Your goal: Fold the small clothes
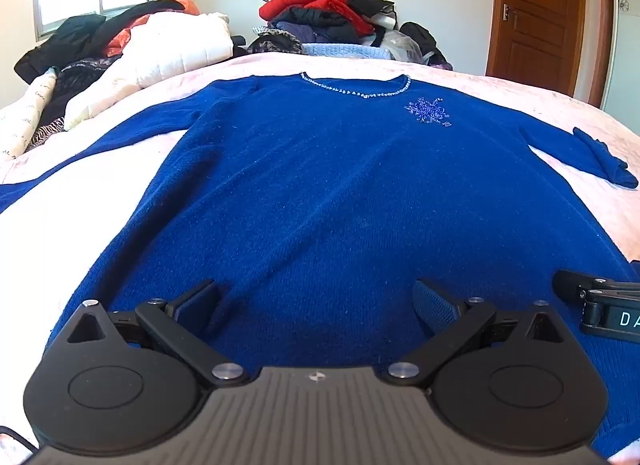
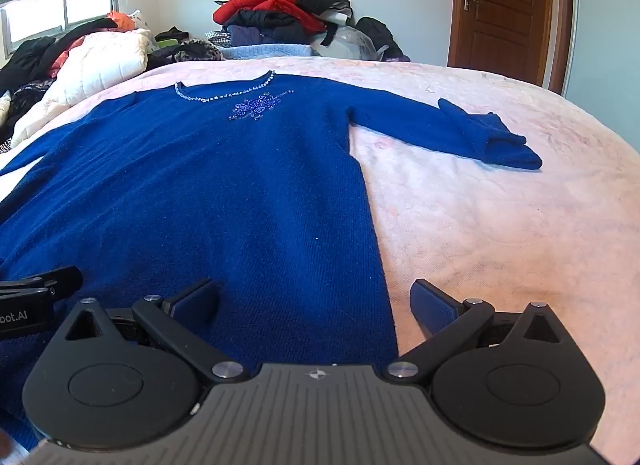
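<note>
the blue sweater [image 1: 320,185] is lying flat on the pink bedspread [image 2: 500,225], filling the middle of both frames, beaded neckline toward the top. its right sleeve [image 2: 460,129] is folding back on itself at the cuff. the left gripper [image 1: 320,305] is hovering released over the hem; the right gripper [image 2: 316,301] is spreading wide across the sweater's side edge. a clothes pile [image 1: 328,13] is sitting at the top centre.

A sweater [image 1: 320,193] lay flat on the bed [image 2: 500,225], neckline toward the far side and one sleeve [image 2: 460,129] stretched out to the right. Beyond the bed's far edge stood a heap of clothes [image 1: 328,13], with a door [image 1: 536,17] to its right. A folded quilt [image 1: 176,45] lay at the sweater's left.
</note>
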